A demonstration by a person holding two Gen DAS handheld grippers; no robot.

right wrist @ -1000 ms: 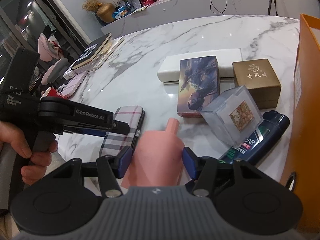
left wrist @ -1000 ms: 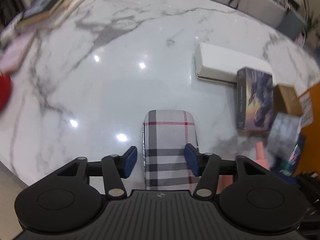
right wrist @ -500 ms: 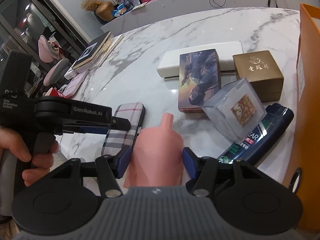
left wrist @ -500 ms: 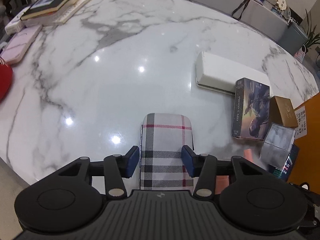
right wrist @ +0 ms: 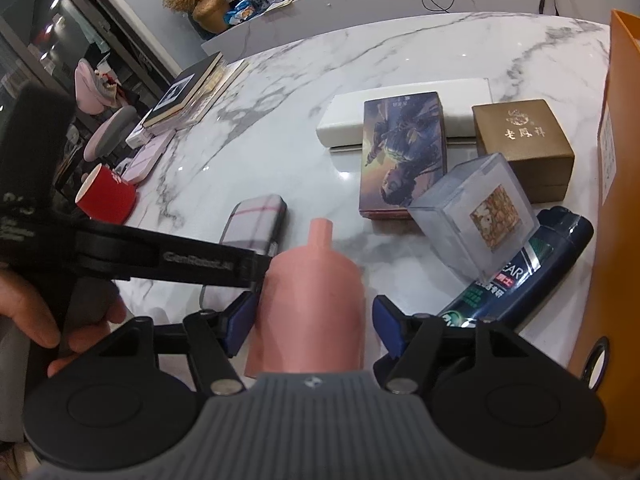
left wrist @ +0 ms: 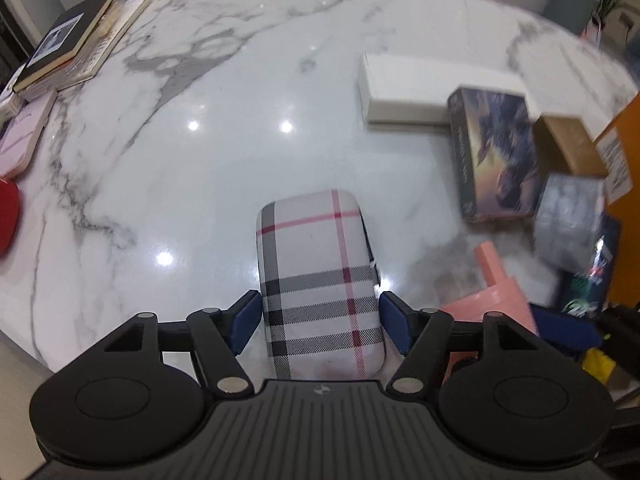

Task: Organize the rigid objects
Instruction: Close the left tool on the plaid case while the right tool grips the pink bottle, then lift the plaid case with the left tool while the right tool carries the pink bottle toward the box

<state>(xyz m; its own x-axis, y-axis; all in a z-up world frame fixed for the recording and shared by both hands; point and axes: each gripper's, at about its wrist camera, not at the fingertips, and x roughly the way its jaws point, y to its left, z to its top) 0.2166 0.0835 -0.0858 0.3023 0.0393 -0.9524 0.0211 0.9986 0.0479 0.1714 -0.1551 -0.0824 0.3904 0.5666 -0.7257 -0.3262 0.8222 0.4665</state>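
Marble tabletop [left wrist: 200, 168], white with grey veins, glossy, some motion blur on the right edge of the left wrist view.

Plaid case [left wrist: 320, 280] lies flat on the marble directly between the left gripper's [left wrist: 320, 320] two blue pads. Long axis runs straight ahead along the fingers; rounded far end points away from the tool toward table centre. Pads sit right at its near-end flanks, with a hairline gap visible on the right side, so the jaws look set to case width. Whether they actually pinch it, cannot tell. In the right wrist view the case [right wrist: 256, 224] lies just left of the pink bottle [right wrist: 310, 300].

Pink bottle lies between the right gripper's [right wrist: 312, 328] pads, body near the tool, narrow neck pointing forward and away. Long axis along the fingers. Left pad is against the body; right pad stands a little off it, so the jaws are partly apart and a firm hold cannot be confirmed.

Judgement: each thing is already lined up with its own gripper, so the next move turns on closing and carrying, not on re-aiming. The two tools are close together, left finger just beside the bottle.

Outward, right and ahead: illustrated box [right wrist: 402, 156] overlapping a long white box [right wrist: 404, 120], brown gift box [right wrist: 522, 148], clear cube [right wrist: 474, 220] leaning on a dark shampoo bottle [right wrist: 528, 264], orange bag [right wrist: 620, 200] at the edge. Far left: stacked books [left wrist: 68, 48], red mug [right wrist: 106, 196].
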